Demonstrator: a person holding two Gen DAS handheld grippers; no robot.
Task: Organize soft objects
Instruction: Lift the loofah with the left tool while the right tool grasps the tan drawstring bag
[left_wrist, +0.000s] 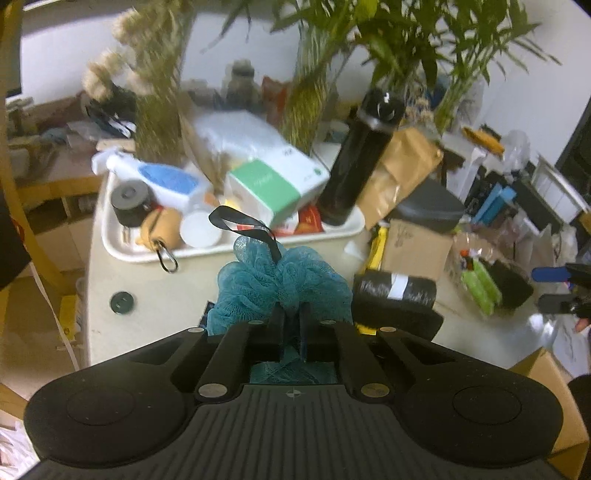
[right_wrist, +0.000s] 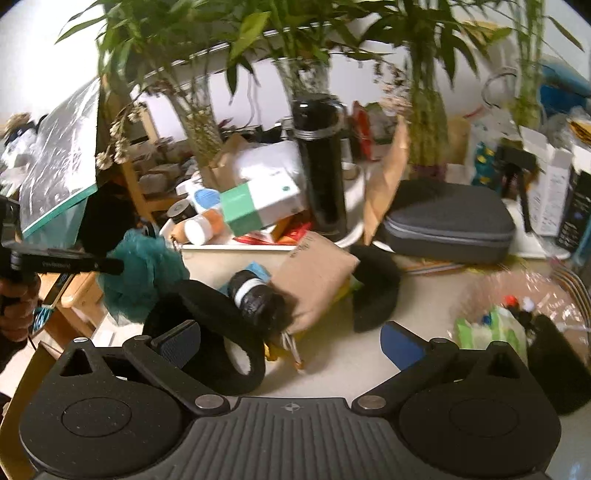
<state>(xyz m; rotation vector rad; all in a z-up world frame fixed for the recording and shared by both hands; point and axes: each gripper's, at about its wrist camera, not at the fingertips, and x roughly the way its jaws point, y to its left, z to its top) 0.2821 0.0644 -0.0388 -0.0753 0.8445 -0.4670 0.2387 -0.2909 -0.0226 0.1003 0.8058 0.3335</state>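
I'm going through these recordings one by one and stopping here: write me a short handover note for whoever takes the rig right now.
Left gripper: shut on the teal bath pouf, held off the table near its edge.
Right gripper: open, holding nothing, above the table.
Still loose on the table: the black roll with a white band and a black foam piece.
The white tray behind is already full of bottles and boxes.
Done: pouf picked up.
Left: place the pouf, then gather the other soft items. Where they go is not visible.
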